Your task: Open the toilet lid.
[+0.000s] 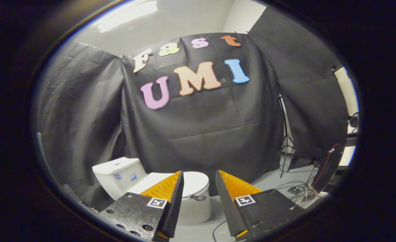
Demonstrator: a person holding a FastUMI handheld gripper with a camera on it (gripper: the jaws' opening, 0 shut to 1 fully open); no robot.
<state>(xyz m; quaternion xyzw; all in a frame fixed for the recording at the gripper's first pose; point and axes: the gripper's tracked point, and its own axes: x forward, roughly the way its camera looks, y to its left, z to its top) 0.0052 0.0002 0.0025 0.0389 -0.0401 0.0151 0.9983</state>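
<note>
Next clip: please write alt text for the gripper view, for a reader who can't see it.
The gripper is open and holds nothing, its fingers apart and aimed at a white toilet standing beyond them with its lid down. The tank backs onto black cloth; a light stand and loose cables sit on the floor beside it.

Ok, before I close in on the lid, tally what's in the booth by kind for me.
Toilet (lid down, tank behind): 1
Light stand: 1
Small box on the floor with loose cables: 1
Gripper, fingers open, toilet beyond them: 1
Total: 4
</note>
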